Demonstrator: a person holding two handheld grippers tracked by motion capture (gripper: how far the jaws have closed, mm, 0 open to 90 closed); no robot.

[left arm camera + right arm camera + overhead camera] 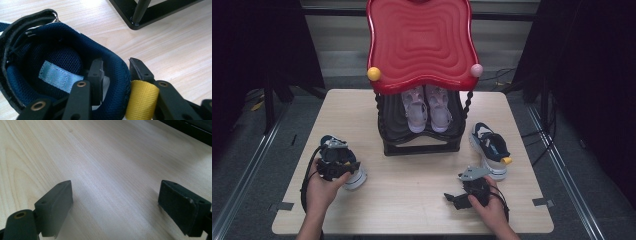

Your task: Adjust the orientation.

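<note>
While pink shoes (427, 107) fill the rack (419, 142), a navy sneaker (346, 167) stands outside.

Looking like a recording lab, not a home. Black curtains (257, 45) are flanking a lone table (412, 200), cables (507, 77) trailing across the floor.

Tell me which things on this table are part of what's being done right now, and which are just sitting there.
In use:
- navy shoe, heel collar clamped by left gripper
- black shoe rack

Just sitting there:
- second navy shoe
- pink sandals
- red tray top
- right gripper, open over bare table
</note>
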